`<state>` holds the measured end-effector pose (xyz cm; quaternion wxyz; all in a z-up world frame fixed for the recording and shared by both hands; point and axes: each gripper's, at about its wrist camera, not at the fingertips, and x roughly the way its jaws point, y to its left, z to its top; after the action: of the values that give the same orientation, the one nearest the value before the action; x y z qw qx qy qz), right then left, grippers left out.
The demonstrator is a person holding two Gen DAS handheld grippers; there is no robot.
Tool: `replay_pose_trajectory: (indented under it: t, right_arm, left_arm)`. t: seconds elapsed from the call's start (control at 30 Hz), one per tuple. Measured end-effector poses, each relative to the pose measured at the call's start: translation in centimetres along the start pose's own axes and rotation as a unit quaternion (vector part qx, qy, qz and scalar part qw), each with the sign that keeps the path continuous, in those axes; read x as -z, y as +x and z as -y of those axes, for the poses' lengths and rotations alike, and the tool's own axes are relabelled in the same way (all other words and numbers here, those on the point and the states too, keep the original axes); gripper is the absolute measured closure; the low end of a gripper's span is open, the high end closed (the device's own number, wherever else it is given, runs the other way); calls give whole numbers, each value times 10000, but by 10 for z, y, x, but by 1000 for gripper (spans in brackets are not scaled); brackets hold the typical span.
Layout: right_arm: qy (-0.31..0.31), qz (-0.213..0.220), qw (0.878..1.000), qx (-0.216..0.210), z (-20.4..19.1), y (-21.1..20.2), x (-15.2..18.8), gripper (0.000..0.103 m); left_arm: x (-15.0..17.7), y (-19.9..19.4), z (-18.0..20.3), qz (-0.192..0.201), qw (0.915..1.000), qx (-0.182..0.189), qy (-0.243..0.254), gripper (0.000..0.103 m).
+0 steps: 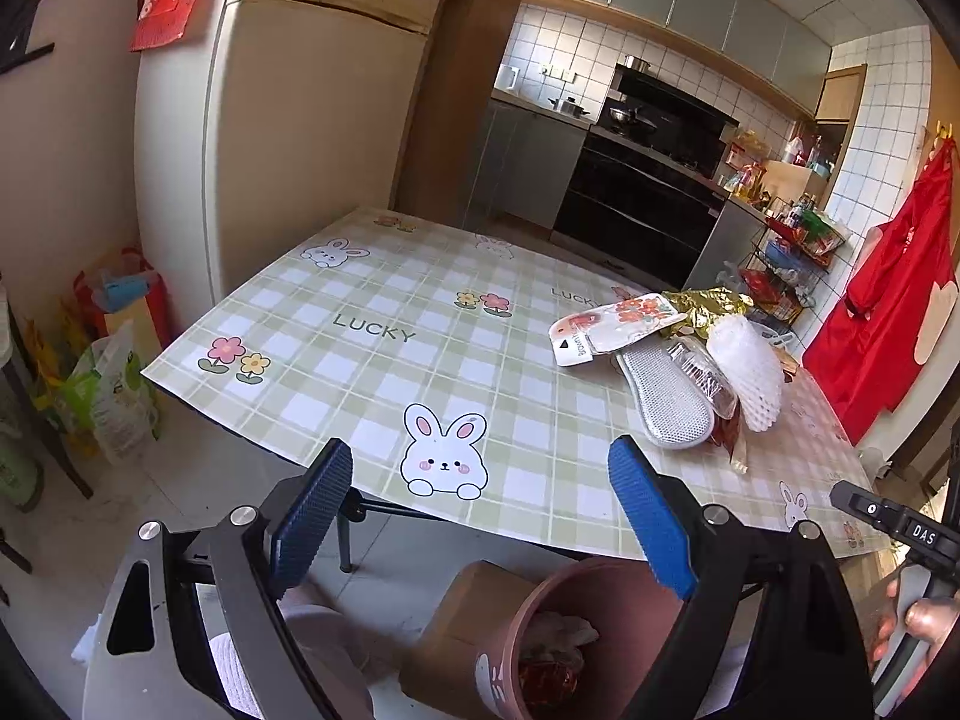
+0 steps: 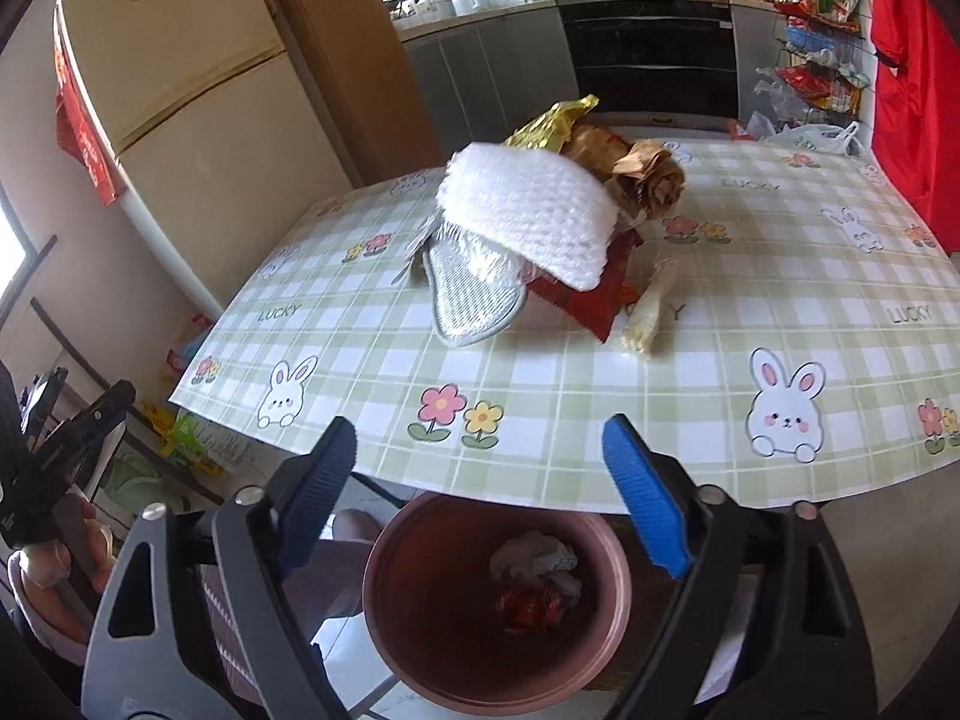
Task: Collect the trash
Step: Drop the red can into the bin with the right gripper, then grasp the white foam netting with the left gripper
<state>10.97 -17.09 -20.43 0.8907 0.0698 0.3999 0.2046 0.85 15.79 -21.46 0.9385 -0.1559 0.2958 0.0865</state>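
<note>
Your left claw (image 1: 480,516): black angular plastic arms, silver round screws at the pivots, ribbed blue rubber pads (image 1: 651,519), grey side plates with triangular cut-outs. Your right claw (image 2: 480,495): same build, same blue pads (image 2: 648,498). Its black handle, seen from the left camera, reads "DAS" in white.

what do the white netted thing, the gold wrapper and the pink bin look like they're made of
White netted sleeve: probably soft foam mesh, matte, with an open woven-looking texture.
Gold wrapper: likely metallic foil or foil-coated plastic, shiny and sharply crinkled.
Pink bin: seemingly moulded plastic, smooth with a dull sheen and an even rolled rim.
</note>
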Motion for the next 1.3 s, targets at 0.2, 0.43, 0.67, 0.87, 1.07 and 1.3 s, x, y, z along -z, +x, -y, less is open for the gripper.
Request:
replay_pose_trajectory:
  t: [0.2,0.43,0.67,0.87,1.07,1.3]
  right_arm:
    - [-114,271,9990,348,8,-15,-13,6]
    - [-218,480,9962,692,27,-23,-30,6]
    - [-18,507,9948,887,55,-14,-40,6]
    - [237,414,9935,1033,83,0,-39,6]
    - [425,331,9924,1111,107,6,-33,6]
    - [457,312,9924,1103,126,8,-33,6]
  left_arm:
    - [-9,1,5,20,9998,51,195,18]
    - [-31,17,34,14,9969,368,689,18]
    - [-46,63,89,-329,9897,946,1026,18]
    - [-58,121,152,-915,9800,1661,602,18]
    - [-71,192,215,-1259,9770,1699,263,18]
    - [-70,236,231,-1574,9762,1489,79,44]
